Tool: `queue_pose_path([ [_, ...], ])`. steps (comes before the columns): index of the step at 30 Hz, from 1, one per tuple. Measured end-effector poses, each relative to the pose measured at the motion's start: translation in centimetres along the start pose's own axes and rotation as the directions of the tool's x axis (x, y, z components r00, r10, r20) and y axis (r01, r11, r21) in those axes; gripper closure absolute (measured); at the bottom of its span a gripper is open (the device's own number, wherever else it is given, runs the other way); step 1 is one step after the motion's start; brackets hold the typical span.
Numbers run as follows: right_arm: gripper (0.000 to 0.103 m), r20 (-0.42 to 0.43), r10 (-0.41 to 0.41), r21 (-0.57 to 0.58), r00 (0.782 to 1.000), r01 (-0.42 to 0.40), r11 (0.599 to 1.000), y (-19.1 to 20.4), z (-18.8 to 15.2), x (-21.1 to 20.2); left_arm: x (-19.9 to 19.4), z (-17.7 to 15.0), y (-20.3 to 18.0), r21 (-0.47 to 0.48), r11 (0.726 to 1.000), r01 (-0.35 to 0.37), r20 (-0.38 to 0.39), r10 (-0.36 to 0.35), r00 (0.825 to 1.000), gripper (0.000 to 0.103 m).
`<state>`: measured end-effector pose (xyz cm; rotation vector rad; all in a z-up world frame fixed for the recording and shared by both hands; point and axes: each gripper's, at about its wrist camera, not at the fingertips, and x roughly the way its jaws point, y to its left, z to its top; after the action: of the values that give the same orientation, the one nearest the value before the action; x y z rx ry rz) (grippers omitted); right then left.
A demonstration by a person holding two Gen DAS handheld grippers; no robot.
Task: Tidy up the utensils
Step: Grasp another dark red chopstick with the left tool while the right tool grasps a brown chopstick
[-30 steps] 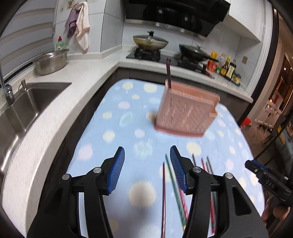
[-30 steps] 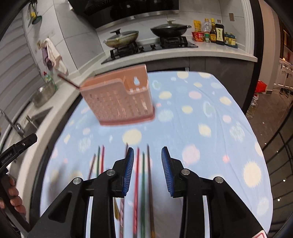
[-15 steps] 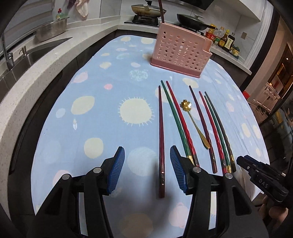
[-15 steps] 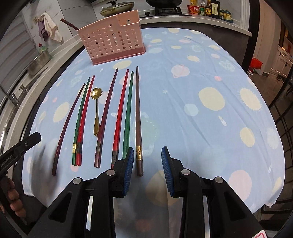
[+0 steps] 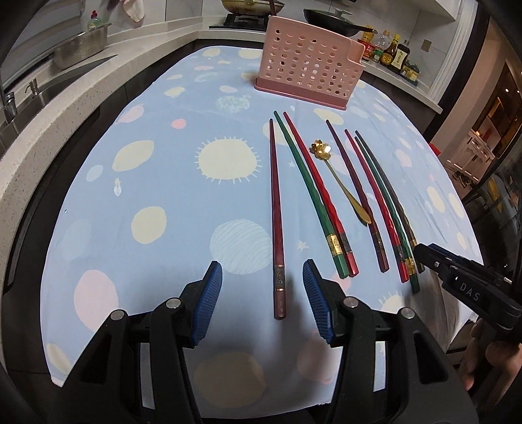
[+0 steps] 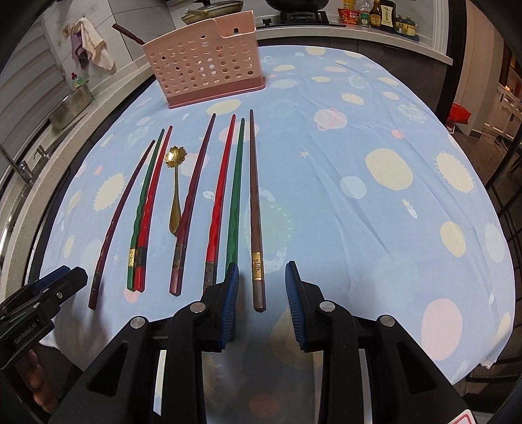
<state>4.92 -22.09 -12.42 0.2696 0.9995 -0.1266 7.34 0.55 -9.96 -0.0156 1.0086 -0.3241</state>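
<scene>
Several red, green and dark chopsticks and a gold flower spoon (image 5: 339, 177) lie in a row on the blue spotted cloth (image 5: 163, 182). A pink perforated utensil holder (image 5: 310, 62) stands at the far end, with one dark chopstick (image 6: 129, 32) in it. My left gripper (image 5: 262, 277) is open, its jaws either side of the thick end of the leftmost maroon chopstick (image 5: 275, 208). My right gripper (image 6: 261, 277) is open around the thick end of the rightmost brown chopstick (image 6: 254, 208).
A counter with a sink (image 5: 58, 81) and a steel bowl (image 5: 81, 45) runs along the left. A stove with pans (image 6: 215, 6) and sauce bottles (image 5: 391, 52) stand behind the table. The holder also shows in the right wrist view (image 6: 205, 62).
Both grippers have pulled back and lowered from near the holder to the near ends of the chopsticks. Each now straddles one chopstick end. The jaws stayed open.
</scene>
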Motion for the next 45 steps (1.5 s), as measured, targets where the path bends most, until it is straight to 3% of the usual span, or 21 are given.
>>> queue_pose_path([
  [4, 0.075, -0.001, 0.000, 0.003, 1.000, 0.000, 1.000, 0.0, 0.0, 0.1, 0.3, -0.3, -0.1, 0.012, 1.000, 0.003, -0.009, -0.003, 1.000, 0.059],
  [10, 0.075, -0.004, 0.001, 0.008, 1.000, -0.001, 1.000, 0.0, 0.2, 0.4, 1.2, -0.5, -0.3, 0.017, 0.999, 0.028, -0.040, -0.027, 0.999, 0.073],
  [16, 0.076, -0.007, 0.001, 0.006, 1.000, -0.001, 1.000, 0.0, 0.3, 0.7, 1.4, -0.5, -0.2, 0.012, 1.000, 0.028, -0.043, -0.027, 0.999, 0.076],
  [27, 0.084, -0.001, -0.005, 0.002, 1.000, 0.005, 1.000, 0.0, 0.6, 1.2, 1.5, -0.6, 0.2, -0.008, 0.999, 0.046, -0.042, -0.047, 0.998, 0.083],
  [35, 0.094, 0.008, -0.011, -0.017, 1.000, 0.011, 1.000, 0.1, 0.5, 1.3, 1.7, -0.7, -0.3, 0.005, 0.998, 0.067, -0.050, -0.067, 0.997, 0.096],
  [45, 0.096, 0.013, -0.003, -0.021, 1.000, 0.003, 1.000, 0.0, 0.3, 0.7, 1.4, -0.7, -0.1, -0.014, 0.995, 0.103, -0.052, -0.103, 0.993, 0.096],
])
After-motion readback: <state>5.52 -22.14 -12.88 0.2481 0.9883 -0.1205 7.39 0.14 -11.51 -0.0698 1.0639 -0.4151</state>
